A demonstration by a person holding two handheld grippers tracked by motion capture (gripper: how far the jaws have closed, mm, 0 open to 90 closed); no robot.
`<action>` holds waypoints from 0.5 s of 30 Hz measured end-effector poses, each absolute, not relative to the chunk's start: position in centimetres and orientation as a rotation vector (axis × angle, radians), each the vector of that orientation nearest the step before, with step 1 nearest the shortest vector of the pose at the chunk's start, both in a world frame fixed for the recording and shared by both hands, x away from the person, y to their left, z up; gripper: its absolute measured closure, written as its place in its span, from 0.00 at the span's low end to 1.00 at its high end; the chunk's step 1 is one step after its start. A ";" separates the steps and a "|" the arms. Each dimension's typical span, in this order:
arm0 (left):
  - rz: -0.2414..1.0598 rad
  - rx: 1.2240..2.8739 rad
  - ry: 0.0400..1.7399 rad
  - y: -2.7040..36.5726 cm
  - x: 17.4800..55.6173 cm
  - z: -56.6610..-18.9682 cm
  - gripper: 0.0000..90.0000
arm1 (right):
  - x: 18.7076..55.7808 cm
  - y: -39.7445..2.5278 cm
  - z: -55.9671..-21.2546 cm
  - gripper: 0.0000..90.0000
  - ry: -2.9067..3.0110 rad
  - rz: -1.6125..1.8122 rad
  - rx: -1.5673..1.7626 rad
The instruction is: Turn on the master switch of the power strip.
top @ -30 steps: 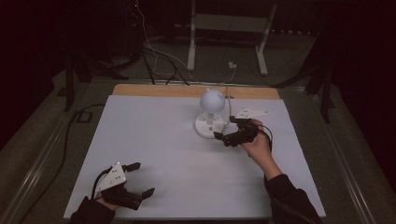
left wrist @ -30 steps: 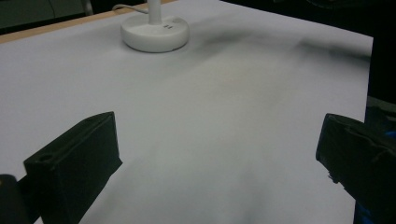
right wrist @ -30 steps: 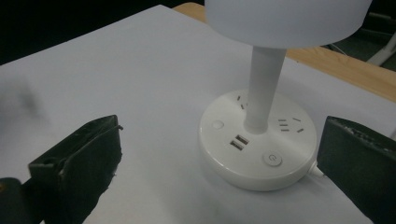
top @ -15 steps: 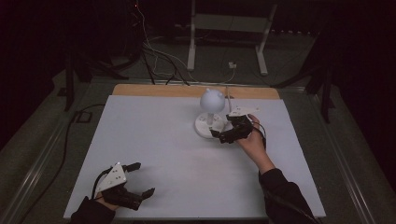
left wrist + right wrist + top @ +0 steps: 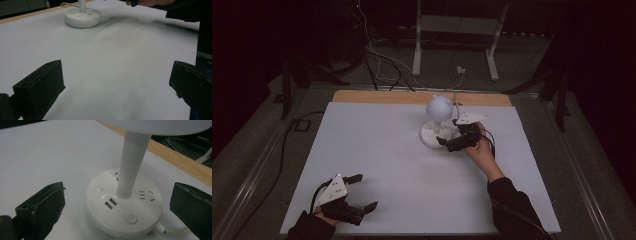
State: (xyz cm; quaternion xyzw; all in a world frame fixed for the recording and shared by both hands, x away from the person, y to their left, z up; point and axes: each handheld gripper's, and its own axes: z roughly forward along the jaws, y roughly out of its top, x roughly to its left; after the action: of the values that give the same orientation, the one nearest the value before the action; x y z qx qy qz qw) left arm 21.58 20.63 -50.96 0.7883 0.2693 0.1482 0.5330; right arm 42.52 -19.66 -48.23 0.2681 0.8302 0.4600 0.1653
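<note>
Lamp (image 5: 437, 122) stands upright on the white table (image 5: 377, 150), far centre, stem vertical, round white shade above a disc base (image 5: 125, 207) with sockets and a power button (image 5: 131, 218). My right gripper (image 5: 451, 141) hovers beside its base, jaws spread wide, grasping nothing. My left gripper (image 5: 362, 192) rests near the front edge, likewise released.

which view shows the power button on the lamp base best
The right gripper view: the power button sits close and sharp on the front of the lamp base, near the USB ports. The left gripper view shows the base far off, button unreadable. The high view shows the base small, no button discernible.
</note>
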 end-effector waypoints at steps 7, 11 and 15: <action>0.354 1.873 0.646 20.7 21.6 -50.9 0.00 | 43.0 -19.4 -48.6 0.04 2.408 1.240 0.750; 0.354 1.872 0.646 20.7 21.6 -50.9 0.00 | 43.2 -19.5 -48.9 0.07 2.394 1.231 0.786; 0.354 1.874 0.645 20.7 21.6 -50.9 0.00 | 43.4 -20.0 -49.1 0.21 2.344 1.250 0.838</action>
State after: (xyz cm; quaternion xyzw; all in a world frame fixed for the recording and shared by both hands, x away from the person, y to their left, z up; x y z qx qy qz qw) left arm 21.57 20.67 -50.95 0.7865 0.2707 0.1487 0.5348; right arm 43.42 -20.03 -49.09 0.2960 0.8282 0.4417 0.1773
